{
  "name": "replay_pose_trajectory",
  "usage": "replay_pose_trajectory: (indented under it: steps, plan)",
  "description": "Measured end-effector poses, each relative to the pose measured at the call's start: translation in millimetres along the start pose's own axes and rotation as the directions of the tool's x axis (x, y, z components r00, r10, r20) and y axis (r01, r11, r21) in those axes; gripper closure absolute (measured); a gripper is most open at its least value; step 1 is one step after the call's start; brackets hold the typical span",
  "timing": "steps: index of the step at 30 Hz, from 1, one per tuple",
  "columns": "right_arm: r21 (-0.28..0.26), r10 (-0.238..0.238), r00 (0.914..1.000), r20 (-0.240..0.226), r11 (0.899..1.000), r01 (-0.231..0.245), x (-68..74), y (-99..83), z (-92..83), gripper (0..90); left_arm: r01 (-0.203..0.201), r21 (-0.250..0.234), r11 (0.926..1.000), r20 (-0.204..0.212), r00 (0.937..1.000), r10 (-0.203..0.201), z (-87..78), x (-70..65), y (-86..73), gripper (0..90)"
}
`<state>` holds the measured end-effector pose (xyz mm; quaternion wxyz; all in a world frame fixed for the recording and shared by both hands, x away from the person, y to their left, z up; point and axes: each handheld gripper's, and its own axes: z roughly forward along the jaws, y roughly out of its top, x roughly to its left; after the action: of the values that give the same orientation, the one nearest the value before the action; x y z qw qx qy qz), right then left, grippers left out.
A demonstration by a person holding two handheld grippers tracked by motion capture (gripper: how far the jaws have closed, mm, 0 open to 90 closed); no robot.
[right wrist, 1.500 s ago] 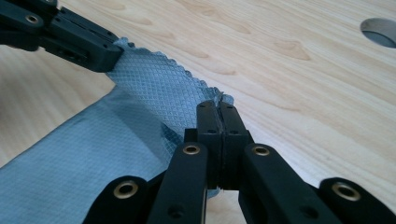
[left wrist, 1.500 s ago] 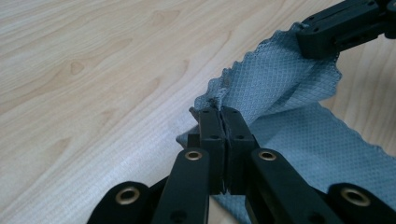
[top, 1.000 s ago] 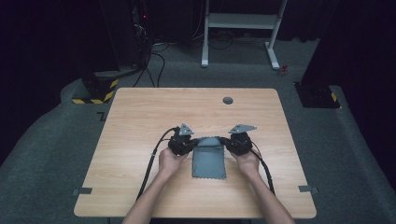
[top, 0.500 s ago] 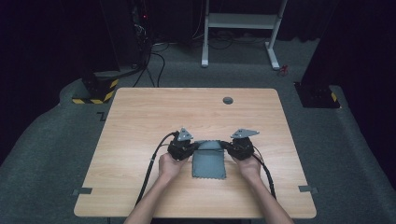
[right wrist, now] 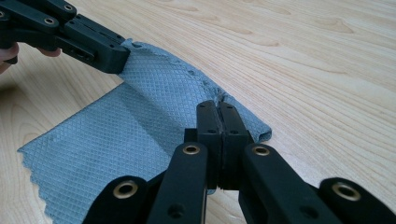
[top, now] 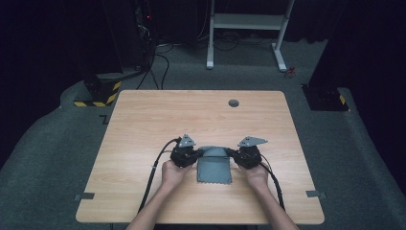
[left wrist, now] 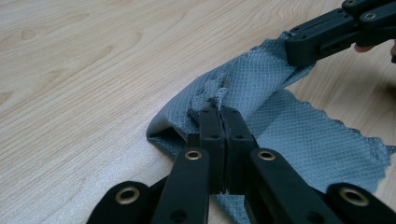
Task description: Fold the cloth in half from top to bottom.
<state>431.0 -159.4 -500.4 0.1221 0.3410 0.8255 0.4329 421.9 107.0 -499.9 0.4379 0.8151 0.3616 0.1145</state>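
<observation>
A grey waffle-weave cloth (top: 214, 167) lies near the front middle of the wooden table (top: 143, 124). Its far edge is lifted and folded back toward the person. My left gripper (top: 191, 157) is shut on the cloth's far left corner, my right gripper (top: 238, 157) on the far right corner. In the left gripper view the closed jaws pinch the bunched cloth (left wrist: 243, 88) at the left gripper (left wrist: 219, 111), with the other gripper (left wrist: 327, 35) holding the opposite corner. The right gripper view shows the right gripper (right wrist: 218, 106) clamping the cloth (right wrist: 116, 135), the other gripper (right wrist: 88, 42) at upper left.
A round grommet hole (top: 233, 103) sits near the table's far edge. Tape strips (top: 84, 196) mark the front corners. Cables (top: 153, 172) trail from both grippers toward the person. Beyond the table stand a white frame (top: 249, 24) and dark equipment on the floor.
Both grippers have drawn the cloth's far edge back toward the person, so the cloth looks shorter and its far edge now rises off the table.
</observation>
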Motion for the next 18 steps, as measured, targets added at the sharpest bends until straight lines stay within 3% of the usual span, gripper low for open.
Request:
replay_pose_trajectory:
  steps: [8,18]
  plan:
    - [-0.017,-0.002,0.9998,-0.022,1.0,0.002,5.7,-7.7,-8.0,89.7,0.002,-0.017,0.9999,0.027,0.9996,-0.002,-6.0,-6.9,-11.2,88.7]
    - [-0.016,-0.036,0.9992,-0.014,0.999,0.036,16.6,-14.9,-12.1,89.7,-0.033,-0.02,0.9993,0.006,0.9994,0.033,-9.4,-15.3,-19.1,88.7]
